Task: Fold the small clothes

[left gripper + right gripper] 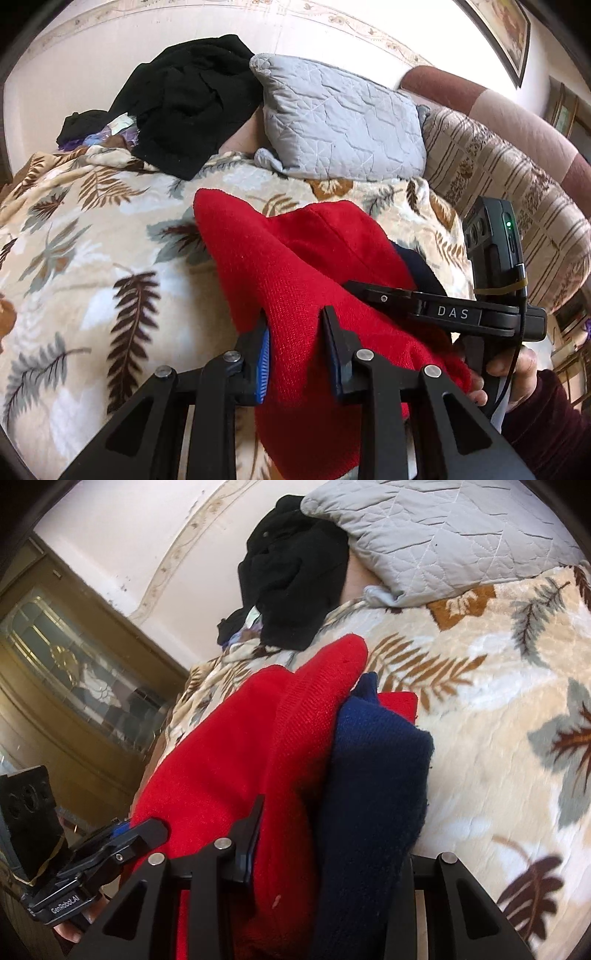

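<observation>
A red knitted garment (295, 280) fills the lower centre of the left wrist view, bunched and lifted above a cream plush blanket with brown and grey leaf prints (92, 240). The left gripper (295, 350) has its fingers closed partway on a fold of this red knit, the blue-ribbed pad pressing one side and the black finger the other.

In the right wrist view the same red knit (229, 760) runs from the lower middle up toward the centre, with a dark navy knitted part (373, 775) lying against its right side. The right gripper (325, 853) clamps both layers together; its left finger presses the red cloth, while its right finger is hidden behind the navy cloth.

The right gripper (443, 310), held by a hand (517, 380), shows at the right of the left wrist view.

Beyond the blanket, a grey quilted pillow (343, 125) sits in the upper centre, with a heap of black clothing (192, 99) to its left, touching it. A striped beige sofa cover (509, 184) lies at the right.
</observation>
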Tool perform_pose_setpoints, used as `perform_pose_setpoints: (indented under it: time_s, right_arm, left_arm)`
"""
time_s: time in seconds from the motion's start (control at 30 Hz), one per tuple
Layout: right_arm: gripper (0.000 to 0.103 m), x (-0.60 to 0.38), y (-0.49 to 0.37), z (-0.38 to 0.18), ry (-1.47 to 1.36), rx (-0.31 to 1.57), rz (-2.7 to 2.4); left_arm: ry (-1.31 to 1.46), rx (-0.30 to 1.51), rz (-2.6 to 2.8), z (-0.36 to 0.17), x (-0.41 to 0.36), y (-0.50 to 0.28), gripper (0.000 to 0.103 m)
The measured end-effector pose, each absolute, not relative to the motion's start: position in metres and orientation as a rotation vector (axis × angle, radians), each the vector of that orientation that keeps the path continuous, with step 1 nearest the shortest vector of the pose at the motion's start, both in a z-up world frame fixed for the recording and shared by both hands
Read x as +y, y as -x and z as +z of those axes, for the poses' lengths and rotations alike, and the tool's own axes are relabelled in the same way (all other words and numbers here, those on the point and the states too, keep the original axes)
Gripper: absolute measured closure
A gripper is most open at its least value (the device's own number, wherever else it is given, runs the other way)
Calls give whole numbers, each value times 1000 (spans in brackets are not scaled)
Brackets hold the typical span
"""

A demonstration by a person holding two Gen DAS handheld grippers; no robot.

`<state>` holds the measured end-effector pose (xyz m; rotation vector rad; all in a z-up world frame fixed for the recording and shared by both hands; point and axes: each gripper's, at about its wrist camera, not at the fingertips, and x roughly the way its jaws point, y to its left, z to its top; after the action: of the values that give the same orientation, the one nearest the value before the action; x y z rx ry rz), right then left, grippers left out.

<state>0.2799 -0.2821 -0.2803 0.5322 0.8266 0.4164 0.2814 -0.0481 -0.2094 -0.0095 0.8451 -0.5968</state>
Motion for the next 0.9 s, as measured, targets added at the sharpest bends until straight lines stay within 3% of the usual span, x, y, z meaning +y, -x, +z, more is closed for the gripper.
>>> perform_pose_setpoints:
  time_s: [0.23,0.33,0.67,0.9]
  right_arm:
    - [64,-283,-255,-321,-543,911,354]
    - [56,-295,-255,-322,-603,921,335]
    - [52,-297,-225,-272,-329,795,95]
    - [52,-282,-200,-245,-318,679,225]
  left_arm:
    - [-149,937,-499,-252,-58,-257,75]
    - [-177,914,-482,-253,-58,-251,72]
    - [-225,880,-427,-252,-61,-243,70]
    - [-247,863,-398,-252,-61,-238,66]
